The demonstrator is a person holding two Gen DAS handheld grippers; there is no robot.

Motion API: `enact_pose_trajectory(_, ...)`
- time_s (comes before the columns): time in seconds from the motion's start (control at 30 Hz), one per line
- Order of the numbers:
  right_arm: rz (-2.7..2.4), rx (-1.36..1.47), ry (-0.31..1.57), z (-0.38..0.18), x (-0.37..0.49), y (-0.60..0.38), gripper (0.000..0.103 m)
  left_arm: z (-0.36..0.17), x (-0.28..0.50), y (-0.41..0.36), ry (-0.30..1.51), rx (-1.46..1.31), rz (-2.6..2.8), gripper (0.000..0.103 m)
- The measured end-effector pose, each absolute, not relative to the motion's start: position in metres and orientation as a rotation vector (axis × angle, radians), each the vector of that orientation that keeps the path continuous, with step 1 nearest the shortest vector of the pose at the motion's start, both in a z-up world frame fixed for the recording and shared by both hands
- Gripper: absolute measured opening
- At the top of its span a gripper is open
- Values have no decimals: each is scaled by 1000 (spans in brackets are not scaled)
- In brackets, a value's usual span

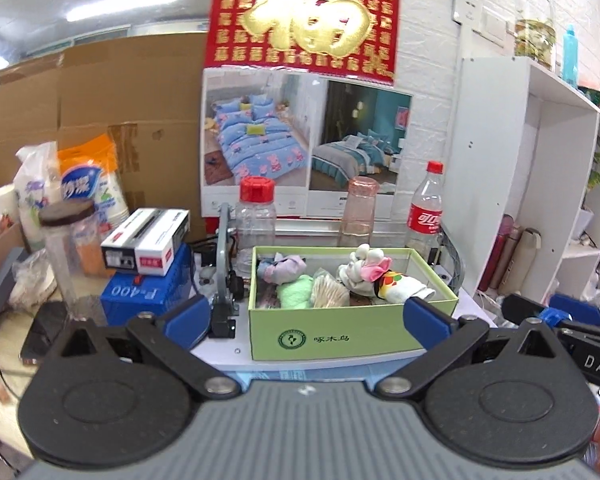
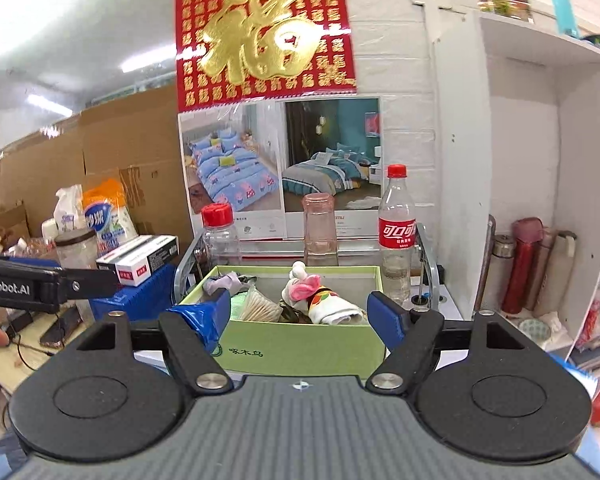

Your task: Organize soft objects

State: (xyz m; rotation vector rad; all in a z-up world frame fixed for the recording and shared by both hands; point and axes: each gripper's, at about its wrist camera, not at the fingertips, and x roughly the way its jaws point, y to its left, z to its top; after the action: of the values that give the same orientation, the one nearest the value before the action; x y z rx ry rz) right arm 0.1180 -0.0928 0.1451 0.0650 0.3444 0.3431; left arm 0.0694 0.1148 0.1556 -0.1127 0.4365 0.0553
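Note:
A light green open box [image 1: 340, 340] stands straight ahead on a white surface. In it lie a white plush toy with a pink bow [image 1: 364, 268], a white sock with a coloured pattern [image 1: 404, 286], a pale green cloth [image 1: 296, 290], a lilac cloth [image 1: 280, 268] and a bundle of cotton swabs [image 1: 328, 292]. My left gripper [image 1: 306, 316] is open in front of the box with nothing between its fingers. The right wrist view shows the same box [image 2: 300, 348], plush toy [image 2: 300, 284] and sock [image 2: 332, 308]. My right gripper [image 2: 298, 314] is also open and empty, just short of the box.
Behind the box stand a clear jar with a red lid [image 1: 256, 220], an upturned pink cup [image 1: 360, 212] and a cola bottle [image 1: 426, 208]. A blue box with a small carton on top [image 1: 148, 296] sits to the left. A white shelf unit [image 1: 540, 200] rises on the right.

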Motion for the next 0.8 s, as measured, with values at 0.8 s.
enact_pose_trajectory(0.8,11,280,344,56,51,-124,62,65,22,93,537,-75,152,103)
